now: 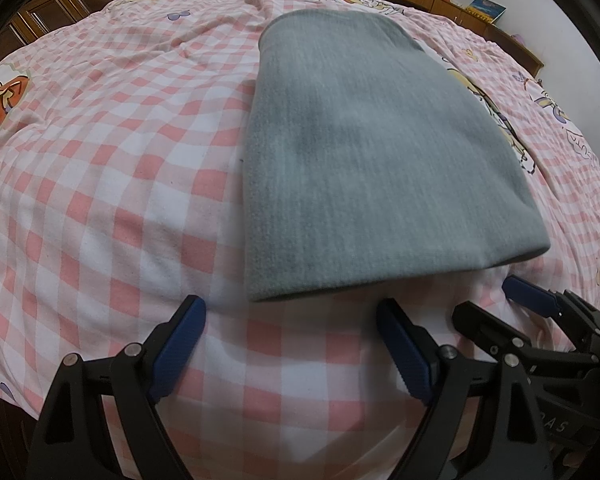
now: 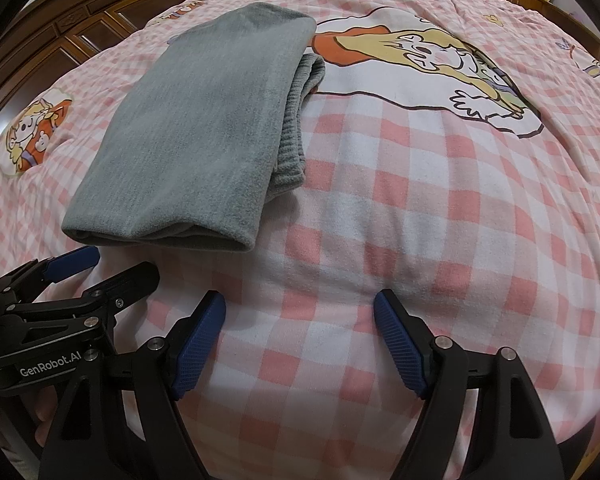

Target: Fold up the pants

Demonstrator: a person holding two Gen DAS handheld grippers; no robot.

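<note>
The left gripper hung released, jaws spread and empty, near the folded pants lying on the checked bedspread. The right gripper was likewise spread, just right. Nudging the near edge could have undone the stacked layers.

Checked bedspread — wooden cabinets

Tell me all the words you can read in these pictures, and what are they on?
"GenRobot.AI": white letters on the black body of the left gripper, seen from the right wrist camera.
"AS": the end of a partly hidden word on the right gripper.
The book on the far shelf: too small to read.
</note>
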